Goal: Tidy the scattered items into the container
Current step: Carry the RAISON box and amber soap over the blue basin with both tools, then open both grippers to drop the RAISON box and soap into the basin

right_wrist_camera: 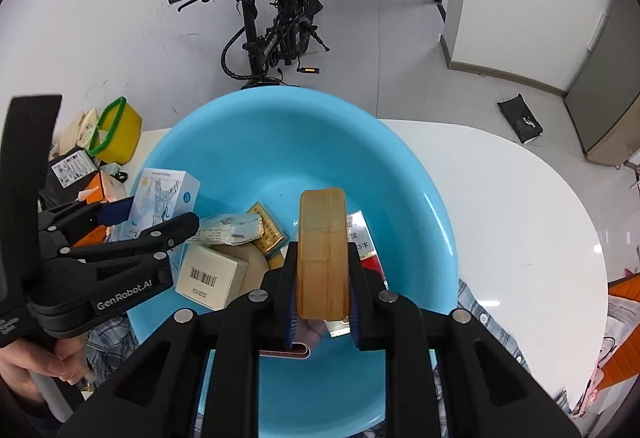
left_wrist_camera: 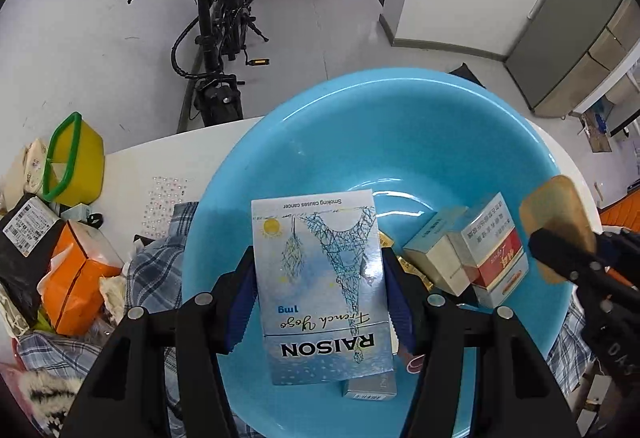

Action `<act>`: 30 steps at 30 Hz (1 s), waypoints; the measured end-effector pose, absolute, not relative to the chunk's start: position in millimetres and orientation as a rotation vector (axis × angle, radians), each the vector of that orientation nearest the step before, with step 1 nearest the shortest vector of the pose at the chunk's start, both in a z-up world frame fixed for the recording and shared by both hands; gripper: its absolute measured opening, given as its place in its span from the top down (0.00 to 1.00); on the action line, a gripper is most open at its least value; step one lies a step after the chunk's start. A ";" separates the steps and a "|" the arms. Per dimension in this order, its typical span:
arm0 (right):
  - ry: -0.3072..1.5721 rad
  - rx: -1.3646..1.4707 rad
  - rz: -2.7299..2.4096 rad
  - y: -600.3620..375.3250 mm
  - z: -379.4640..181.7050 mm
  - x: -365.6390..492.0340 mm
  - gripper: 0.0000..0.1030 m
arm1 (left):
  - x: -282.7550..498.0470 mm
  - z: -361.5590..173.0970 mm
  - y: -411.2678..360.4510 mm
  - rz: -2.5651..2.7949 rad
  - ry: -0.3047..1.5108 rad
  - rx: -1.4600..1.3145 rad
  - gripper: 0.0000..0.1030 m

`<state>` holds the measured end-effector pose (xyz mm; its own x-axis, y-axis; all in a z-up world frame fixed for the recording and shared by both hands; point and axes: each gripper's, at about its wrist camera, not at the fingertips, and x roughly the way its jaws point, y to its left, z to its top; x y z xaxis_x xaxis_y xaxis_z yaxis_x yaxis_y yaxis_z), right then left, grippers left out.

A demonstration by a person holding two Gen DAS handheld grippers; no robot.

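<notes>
While I am hovering over the blue basin (left_wrist_camera: 400,110), my left tongs (left_wrist_camera: 320,298) are clamping the RAISON pack (left_wrist_camera: 320,286). My right tongs (right_wrist_camera: 323,278) are pinching an amber case (right_wrist_camera: 322,250). Boxes (right_wrist_camera: 210,278) are lying at the basin's nine o'clock.

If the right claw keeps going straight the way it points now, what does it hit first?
Probably the red and white box in the blue basin, just beyond the amber case the right claw holds, though depth is unclear.
</notes>
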<state>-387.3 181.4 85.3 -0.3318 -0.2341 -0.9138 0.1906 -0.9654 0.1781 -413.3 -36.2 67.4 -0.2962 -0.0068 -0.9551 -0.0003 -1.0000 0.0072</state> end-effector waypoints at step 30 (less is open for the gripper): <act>-0.094 1.620 -2.417 188.1 85.0 -396.7 0.47 | -413.7 76.4 -49.5 -2.554 -0.042 1.802 0.11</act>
